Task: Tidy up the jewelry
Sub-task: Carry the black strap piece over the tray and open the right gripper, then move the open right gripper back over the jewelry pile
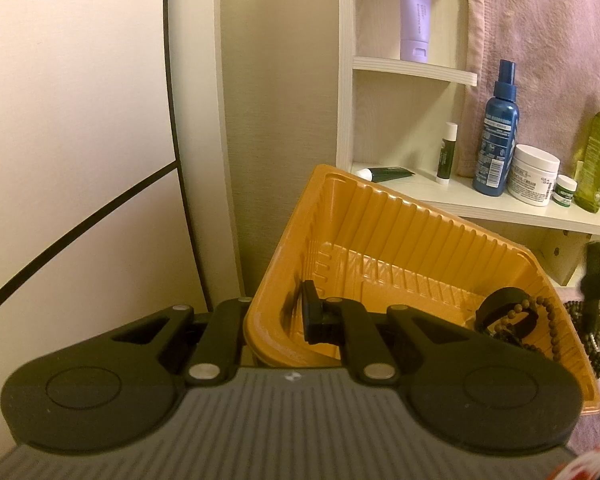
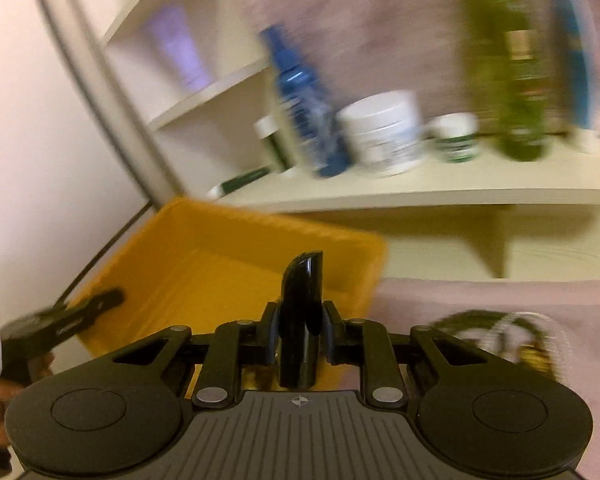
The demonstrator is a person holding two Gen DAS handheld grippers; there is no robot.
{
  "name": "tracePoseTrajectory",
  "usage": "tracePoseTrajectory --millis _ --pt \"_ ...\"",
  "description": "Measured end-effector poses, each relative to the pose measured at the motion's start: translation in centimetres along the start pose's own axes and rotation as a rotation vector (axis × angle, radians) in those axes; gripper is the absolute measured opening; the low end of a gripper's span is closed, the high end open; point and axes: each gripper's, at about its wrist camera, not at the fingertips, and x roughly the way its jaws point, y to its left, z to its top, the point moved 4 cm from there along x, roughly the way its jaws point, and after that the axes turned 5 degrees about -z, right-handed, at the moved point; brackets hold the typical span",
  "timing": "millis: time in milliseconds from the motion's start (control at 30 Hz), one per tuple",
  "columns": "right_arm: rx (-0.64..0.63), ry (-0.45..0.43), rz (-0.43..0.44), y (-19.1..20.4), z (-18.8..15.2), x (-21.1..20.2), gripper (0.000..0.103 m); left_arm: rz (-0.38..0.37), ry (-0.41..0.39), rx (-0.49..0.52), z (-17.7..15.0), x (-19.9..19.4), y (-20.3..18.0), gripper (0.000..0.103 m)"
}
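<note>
Left tongs (image 1: 278, 316) clamped on the near wall of the orange tray (image 1: 400, 220), tilting it to steady it. Right tongs (image 2: 299, 340) pinch a glossy black bangle (image 2: 302, 312) over the tray, likely to drop in beside the bead bracelet (image 1: 540, 316).

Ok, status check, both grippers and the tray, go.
Left gripper clamped on orange tray wall. Right gripper shut on black bangle. Beads inside.

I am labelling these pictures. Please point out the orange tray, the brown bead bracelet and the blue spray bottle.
orange tray (image 1: 380, 216): left wrist view, ribbed back wall.
brown bead bracelet (image 1: 553, 322): left wrist view, bead strand.
blue spray bottle (image 1: 496, 140): left wrist view, labelled body.
</note>
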Motion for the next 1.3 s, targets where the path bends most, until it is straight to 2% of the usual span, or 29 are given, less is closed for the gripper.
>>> tracePoseTrajectory --millis 233,467,533,600,667,733,833,1067,1300 --pt "-0.145 0.079 0.054 3.6 0.1 3.6 0.022 -0.004 -0.001 -0.002 0.0 0.0 0.1 0.010" --pt "-0.287 0.138 0.107 5.6 -0.3 6.0 0.022 -0.004 0.003 0.002 0.0 0.0 0.1 0.010" --pt "-0.323 0.161 0.107 5.9 -0.6 6.4 0.022 -0.004 0.005 0.002 0.0 0.0 0.1 0.010" --pt "-0.338 0.146 0.097 6.0 -0.8 6.6 0.023 -0.004 0.005 0.001 0.0 0.0 0.1 0.010" --pt "-0.320 0.147 0.095 5.7 -0.7 6.7 0.026 -0.003 0.005 0.000 0.0 0.0 0.2 0.010" --pt "-0.290 0.134 0.084 5.4 -0.4 6.3 0.036 -0.002 0.006 0.001 0.0 0.1 0.1 0.010" --pt "-0.250 0.100 0.082 4.8 0.3 5.4 0.041 -0.002 0.006 0.003 0.0 0.1 0.1 0.010" --pt "-0.212 0.032 0.045 3.3 2.1 3.3 0.044 -0.001 0.011 0.006 0.1 0.4 0.1 0.010" --pt "-0.163 -0.013 -0.041 -0.8 3.5 0.9 0.044 -0.002 0.010 0.007 0.1 0.6 0.1 0.010"
